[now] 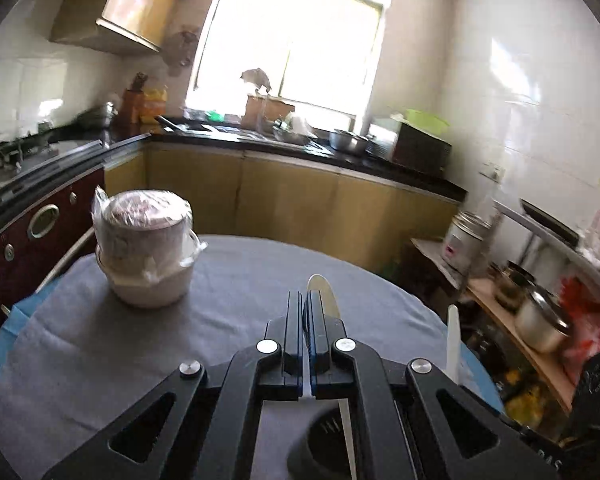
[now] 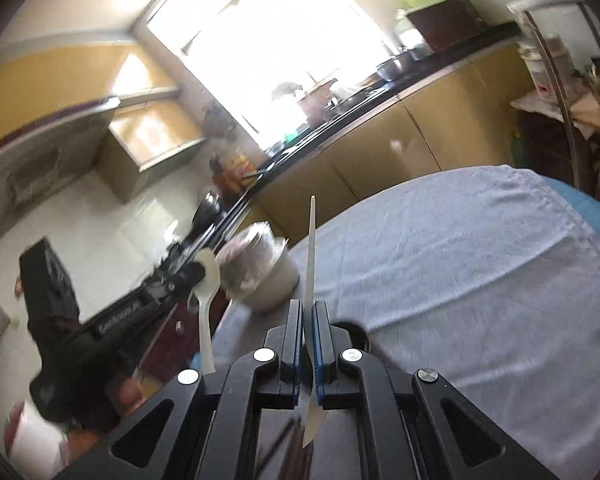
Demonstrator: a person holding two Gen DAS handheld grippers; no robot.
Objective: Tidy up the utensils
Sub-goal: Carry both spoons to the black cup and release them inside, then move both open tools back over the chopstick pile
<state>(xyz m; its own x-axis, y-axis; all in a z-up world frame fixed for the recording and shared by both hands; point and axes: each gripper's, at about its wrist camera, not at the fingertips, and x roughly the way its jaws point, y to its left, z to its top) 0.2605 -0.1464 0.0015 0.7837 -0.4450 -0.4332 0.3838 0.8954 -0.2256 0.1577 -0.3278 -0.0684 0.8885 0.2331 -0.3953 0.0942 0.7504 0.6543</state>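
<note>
Over the round counter (image 1: 228, 320) with its grey cloth: two grippers, two white plastic utensils, one stack of wrapped bowls (image 1: 144, 248), one dark cup (image 1: 320, 444) below the left gripper; left gripper (image 1: 305, 300) pressed together on a white spoon (image 1: 326, 294), bowl end sticking up past the fingertips, handle running back down through the jaws toward the cup; right gripper (image 2: 308, 308) pinching a white knife (image 2: 310, 248) edge-on, one end pointing up and forward, the other end poking out behind the jaws; left wrist view alone shows the cup clearly, and the knife only as a white strip at its right (image 1: 454, 344); right wrist view alone shows the whole left gripper from outside (image 2: 188, 276) with the spoon (image 2: 207, 280) upright in it, plus part of the person's hand (image 2: 128, 396) on the handle, blurred; bowl stack sits on the cloth, well apart from both utensils; both utensils are off the counter, held in the air.
</note>
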